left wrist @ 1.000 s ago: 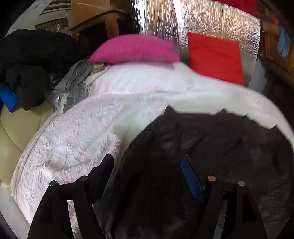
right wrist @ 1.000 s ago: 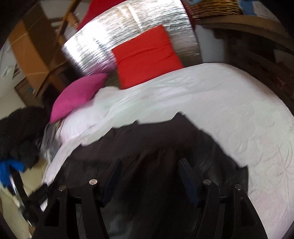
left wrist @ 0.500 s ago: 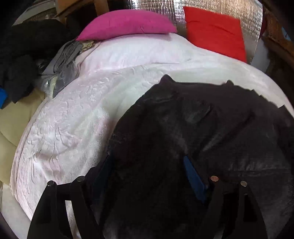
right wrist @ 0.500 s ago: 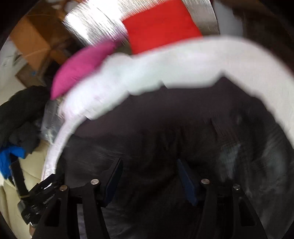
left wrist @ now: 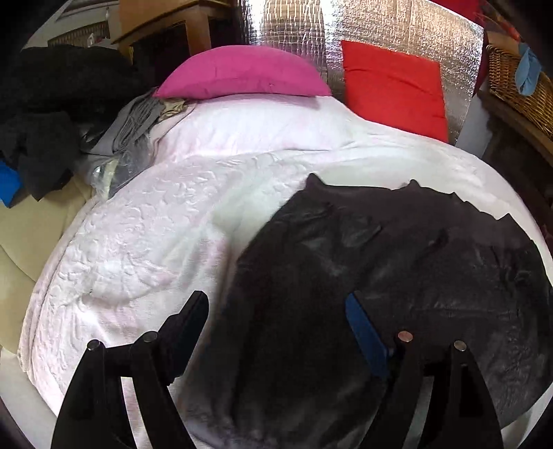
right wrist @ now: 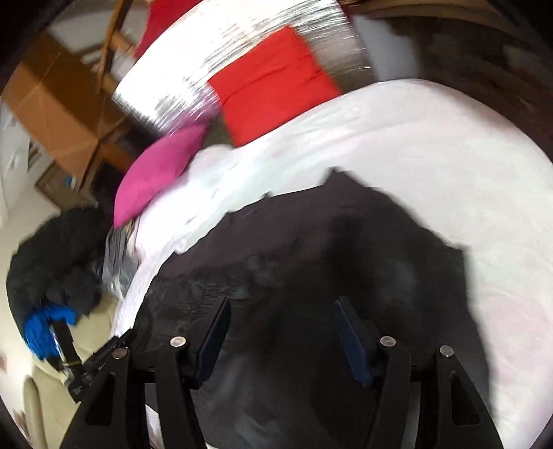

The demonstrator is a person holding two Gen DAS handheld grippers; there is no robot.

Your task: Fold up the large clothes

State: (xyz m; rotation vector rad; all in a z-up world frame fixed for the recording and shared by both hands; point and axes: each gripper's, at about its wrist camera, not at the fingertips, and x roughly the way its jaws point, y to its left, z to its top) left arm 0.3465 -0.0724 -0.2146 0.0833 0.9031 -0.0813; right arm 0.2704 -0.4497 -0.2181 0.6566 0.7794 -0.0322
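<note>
We note the dark garment spread flat on the white quilted bedspread, on the near half of the bed, its far edge showing small peaks of cloth against the white. In the right wrist view the same garment fills the lower middle, blurred.

Left gripper: jaws stand wide apart over the garment's left edge, one finger above bare bedspread, the blue-padded one above dark cloth. We see nothing clamped between them; whether the tips touch the fabric we cannot tell.

Right gripper: jaws parted, both fingers over the dark cloth, no fold pinched between the pads.

Beyond the garment: a pink pillow and a red cushion at the head of the bed, the cushion leaning on a silver foil panel. To the left, a heap of dark clothes and grey cloth. A wicker basket sits far right.
</note>
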